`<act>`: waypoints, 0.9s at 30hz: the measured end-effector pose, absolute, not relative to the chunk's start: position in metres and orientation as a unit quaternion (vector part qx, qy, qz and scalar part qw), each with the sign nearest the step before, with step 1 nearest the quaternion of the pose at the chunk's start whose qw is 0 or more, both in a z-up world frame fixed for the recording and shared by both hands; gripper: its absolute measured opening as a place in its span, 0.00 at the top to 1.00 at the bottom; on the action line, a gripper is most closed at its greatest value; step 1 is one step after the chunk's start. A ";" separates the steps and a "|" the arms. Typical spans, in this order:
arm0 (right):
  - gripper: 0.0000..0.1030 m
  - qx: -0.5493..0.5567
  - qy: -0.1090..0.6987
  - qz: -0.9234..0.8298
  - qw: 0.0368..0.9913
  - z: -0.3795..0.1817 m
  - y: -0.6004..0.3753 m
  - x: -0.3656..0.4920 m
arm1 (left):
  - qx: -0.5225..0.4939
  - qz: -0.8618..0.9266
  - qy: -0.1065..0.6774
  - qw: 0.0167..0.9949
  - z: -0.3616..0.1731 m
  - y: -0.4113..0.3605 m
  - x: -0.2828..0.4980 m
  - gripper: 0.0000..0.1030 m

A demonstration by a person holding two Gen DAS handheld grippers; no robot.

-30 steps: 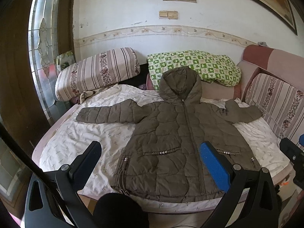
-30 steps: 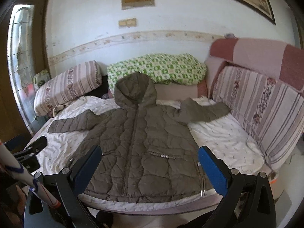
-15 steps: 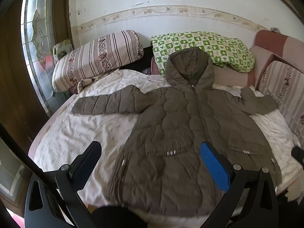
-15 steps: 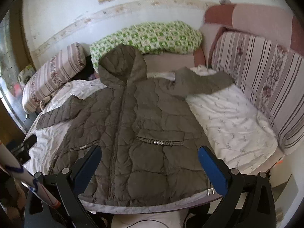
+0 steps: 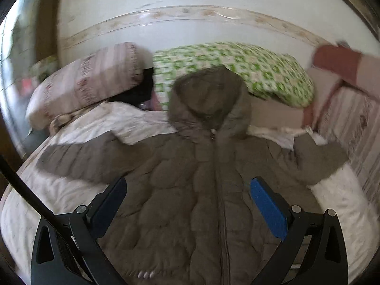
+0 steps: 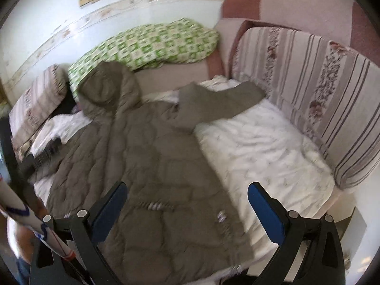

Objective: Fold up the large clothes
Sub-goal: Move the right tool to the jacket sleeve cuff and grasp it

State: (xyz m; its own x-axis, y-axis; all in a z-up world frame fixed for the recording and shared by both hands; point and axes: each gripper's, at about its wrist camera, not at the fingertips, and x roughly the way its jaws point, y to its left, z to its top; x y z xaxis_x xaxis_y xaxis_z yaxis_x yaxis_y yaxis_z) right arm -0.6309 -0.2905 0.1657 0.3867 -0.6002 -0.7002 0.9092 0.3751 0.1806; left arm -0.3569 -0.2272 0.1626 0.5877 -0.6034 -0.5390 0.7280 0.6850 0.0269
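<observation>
one bed [image 6: 273, 147] with a white sheet, largest thing here. one brown quilted hooded jacket [image 5: 190, 190] lies flat on it, front up, zipped, both sleeves spread out to the sides, hood [image 5: 209, 99] up against the one green checked pillow [image 5: 237, 68]. two striped cushions: one at the head on the left [image 5: 87, 80], one along the right side [image 6: 308, 90]. one pinkish sofa back [image 6: 285, 9] behind that.

two grippers, both mine. my left gripper [image 5: 187, 201] hangs over the jacket's chest, jaws spread wide, nothing between them. my right gripper [image 6: 186, 204] is over the jacket's lower right part near the pocket studs [image 6: 154, 205], jaws also wide apart, nothing held, no contact that i can see.

vs half a second ago: both cameras are closer in and lower, the jacket fills more of the left view and its hem has dropped out of frame, the right view has swung toward the right sleeve [image 6: 220, 102]. both views are motion-blurred. jacket itself hasn't shifted.
</observation>
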 end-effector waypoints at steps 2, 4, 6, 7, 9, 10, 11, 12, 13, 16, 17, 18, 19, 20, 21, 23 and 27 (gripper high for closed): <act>0.00 0.292 0.269 -0.486 0.779 0.169 -0.311 -0.635 | 0.154 -0.371 0.227 0.887 0.134 -0.236 -0.356 0.00; 0.00 0.305 0.256 -0.493 0.774 0.170 -0.340 -0.643 | 0.191 -0.363 0.239 0.880 0.119 -0.249 -0.347 0.00; 0.00 0.314 0.249 -0.502 0.766 0.169 -0.375 -0.650 | 0.184 -0.372 0.251 0.874 0.114 -0.253 -0.335 0.00; 0.00 0.316 0.247 -0.507 0.763 0.168 -0.388 -0.652 | 0.181 -0.370 0.253 0.875 0.112 -0.251 -0.331 0.00; 0.00 0.327 0.245 -0.524 0.747 0.163 -0.423 -0.659 | 0.182 -0.366 0.265 0.873 0.107 -0.257 -0.321 0.00; 0.00 0.339 0.243 -0.533 0.736 0.160 -0.439 -0.663 | 0.182 -0.367 0.268 0.872 0.105 -0.258 -0.320 0.00; 0.00 0.352 0.240 -0.537 0.728 0.156 -0.450 -0.667 | 0.184 -0.365 0.269 0.872 0.104 -0.260 -0.318 0.00; 0.00 0.369 0.233 -0.536 0.723 0.152 -0.463 -0.671 | 0.186 -0.362 0.268 0.873 0.103 -0.260 -0.317 0.00; 0.00 0.383 0.229 -0.530 0.721 0.148 -0.475 -0.675 | 0.185 -0.362 0.268 0.873 0.103 -0.260 -0.315 0.00; 0.00 0.422 0.220 -0.524 0.706 0.136 -0.510 -0.685 | 0.179 -0.365 0.272 0.872 0.103 -0.260 -0.312 0.00; 0.00 0.432 0.215 -0.522 0.704 0.133 -0.520 -0.689 | 0.179 -0.365 0.272 0.872 0.103 -0.260 -0.312 0.00; 0.00 0.440 0.211 -0.526 0.697 0.131 -0.531 -0.693 | 0.179 -0.367 0.273 0.871 0.102 -0.261 -0.312 0.00; 0.00 0.444 0.210 -0.530 0.691 0.128 -0.540 -0.696 | 0.180 -0.368 0.274 0.870 0.101 -0.262 -0.312 0.00; 0.00 0.446 0.209 -0.535 0.686 0.126 -0.548 -0.698 | 0.183 -0.368 0.274 0.870 0.100 -0.263 -0.312 0.00; 0.00 0.450 0.209 -0.539 0.680 0.123 -0.558 -0.700 | 0.185 -0.368 0.275 0.869 0.098 -0.265 -0.312 0.00; 0.00 0.465 0.206 -0.539 0.671 0.116 -0.577 -0.706 | 0.192 -0.368 0.279 0.866 0.094 -0.269 -0.312 0.00; 0.00 0.483 0.194 -0.537 0.664 0.102 -0.610 -0.714 | 0.202 -0.365 0.281 0.864 0.087 -0.276 -0.312 0.00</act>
